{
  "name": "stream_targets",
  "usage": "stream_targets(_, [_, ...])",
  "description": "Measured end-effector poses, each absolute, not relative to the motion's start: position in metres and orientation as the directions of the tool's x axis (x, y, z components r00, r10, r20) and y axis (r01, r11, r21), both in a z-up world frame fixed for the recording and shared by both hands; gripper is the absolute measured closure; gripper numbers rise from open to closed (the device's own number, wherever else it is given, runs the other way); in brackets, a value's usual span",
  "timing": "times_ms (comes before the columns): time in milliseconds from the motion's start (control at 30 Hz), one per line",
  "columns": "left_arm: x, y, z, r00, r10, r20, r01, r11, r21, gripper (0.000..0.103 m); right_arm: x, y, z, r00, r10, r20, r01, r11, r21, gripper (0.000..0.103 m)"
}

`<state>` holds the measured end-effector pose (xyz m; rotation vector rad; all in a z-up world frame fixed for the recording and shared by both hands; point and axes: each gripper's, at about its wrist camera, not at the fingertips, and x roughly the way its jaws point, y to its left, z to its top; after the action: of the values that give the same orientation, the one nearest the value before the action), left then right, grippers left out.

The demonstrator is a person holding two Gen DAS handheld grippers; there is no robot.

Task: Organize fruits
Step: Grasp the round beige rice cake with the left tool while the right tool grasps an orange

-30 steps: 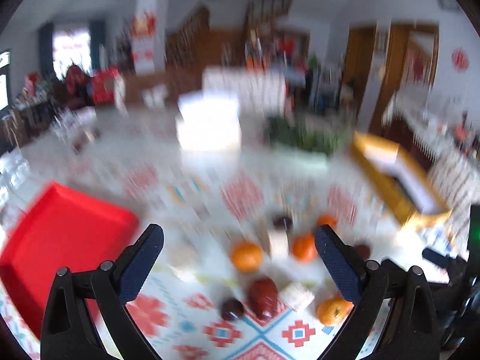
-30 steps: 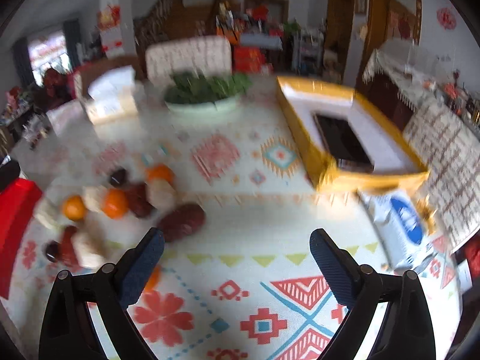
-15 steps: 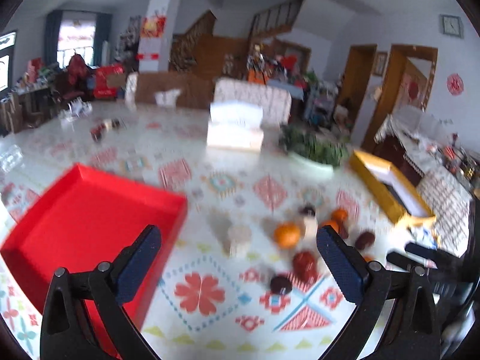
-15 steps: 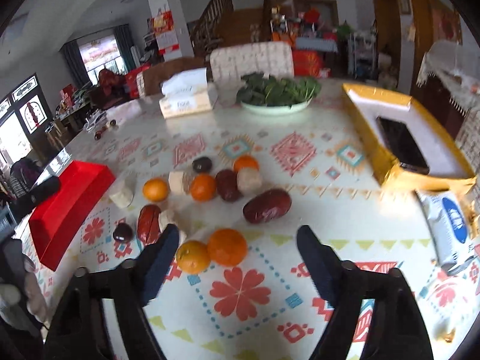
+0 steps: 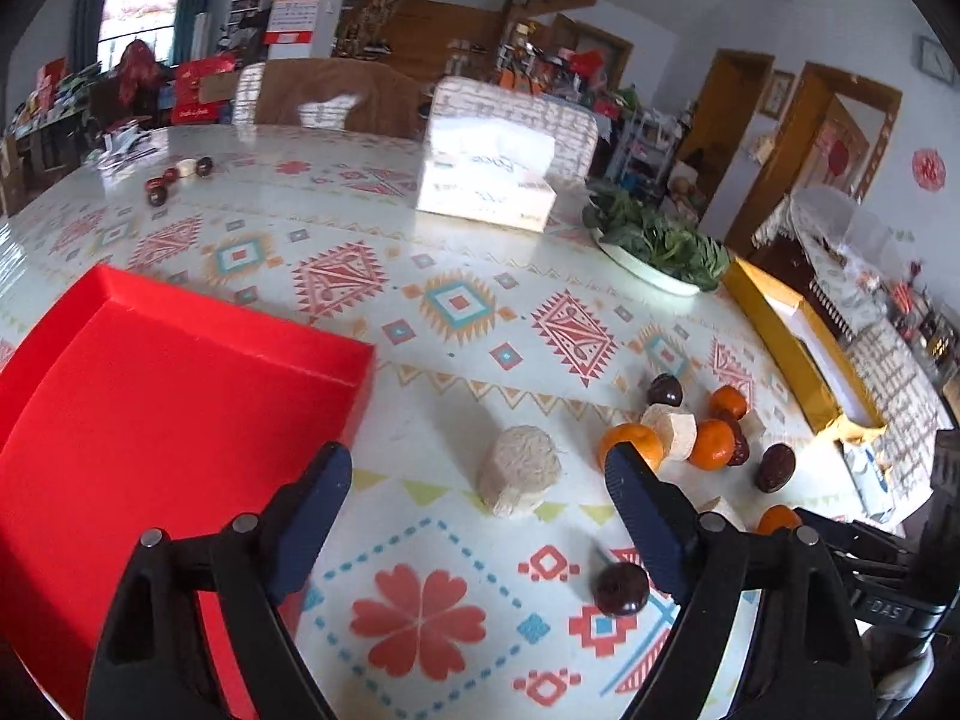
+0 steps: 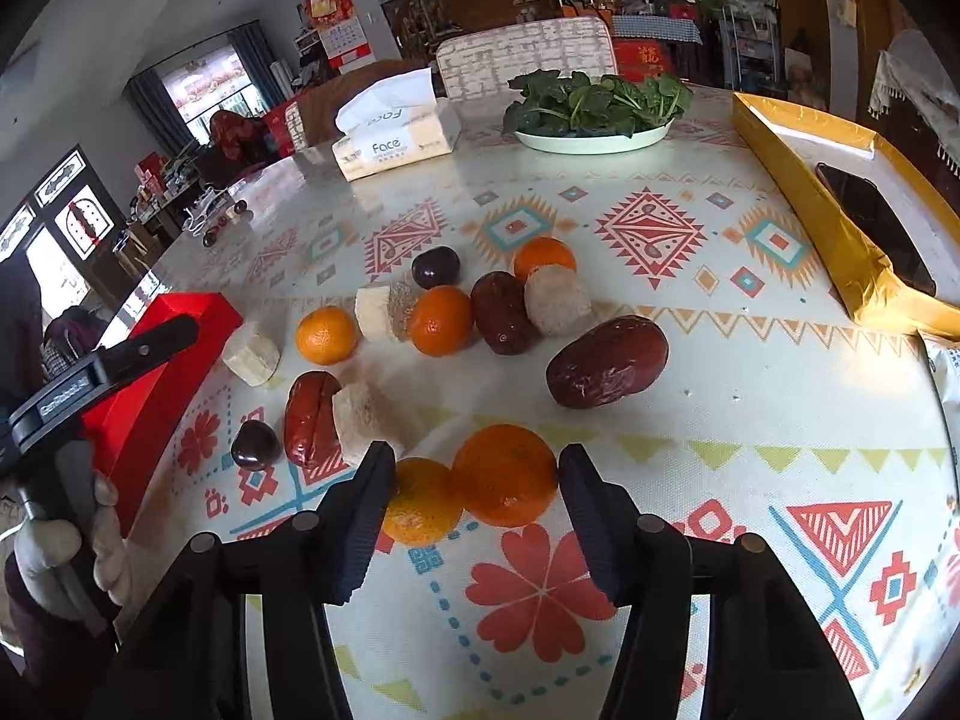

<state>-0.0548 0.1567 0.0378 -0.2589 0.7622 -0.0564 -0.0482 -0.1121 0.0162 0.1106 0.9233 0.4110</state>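
Observation:
Loose fruit lies on the patterned tablecloth. In the left wrist view a beige ridged chunk (image 5: 519,470) sits between and just ahead of the fingertips of my left gripper (image 5: 474,483), whose jaws are closing without touching it. A red tray (image 5: 144,396) lies at the left. My right gripper (image 6: 477,483) is closing too; a large orange (image 6: 505,474) lies between its pads, which stand clear of it, and a smaller orange (image 6: 420,501) is next to the left pad. Beyond lie a big dark-red date (image 6: 606,360), more oranges and dark plums.
A tissue box (image 6: 393,132), a plate of greens (image 6: 594,108) and a yellow box (image 6: 840,204) holding a phone stand at the far side. A gloved hand (image 6: 72,546) holds the left gripper at the left edge beside the red tray. A blue-and-white packet (image 5: 870,474) lies at the right.
Both grippers have come down and closer to the table. The right jaws have narrowed around the large orange. The left gripper swung toward the beige chunk and its jaws have narrowed a little.

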Motion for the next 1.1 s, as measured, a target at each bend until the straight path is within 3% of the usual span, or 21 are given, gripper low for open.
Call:
stream_targets(67, [-0.045,0.15,0.033,0.711,-0.166,-0.684,-0.012,0.969,-0.248,0.021,-0.05,-0.112,0.017,0.525,0.397,-0.753,-0.306,0.913,0.268,0.042])
stream_targets(233, [-0.026,0.14,0.017,0.642,-0.226,-0.732,0.03,0.962,-0.271,0.06,-0.049,-0.119,0.015,0.505,0.43,-0.748,-0.31,0.9,0.308,0.042])
stream_targets(700, [-0.021,0.135,0.007,0.617,-0.212,-0.758,0.032,0.969,-0.244,0.061,-0.043,-0.145,0.017,0.473,0.588,-0.656,-0.295,0.807,0.511,0.042])
stream_targets(767, [-0.02,0.133,0.007,0.618,-0.204,-0.76,0.033,0.972,-0.233,0.061,-0.042,-0.148,0.019,0.482,0.585,-0.652,-0.291,0.809,0.511,0.042])
stream_targets(833, [-0.019,0.133,0.007,0.619,-0.206,-0.758,0.036,0.972,-0.234,0.069,-0.042,-0.149,0.021,0.483,0.58,-0.655,-0.291,0.813,0.505,0.042])
stream_targets(1100, [-0.024,0.141,0.014,0.649,-0.222,-0.728,0.024,0.962,-0.273,0.069,-0.048,-0.137,0.018,0.481,0.525,-0.702,-0.313,0.851,0.422,0.042])
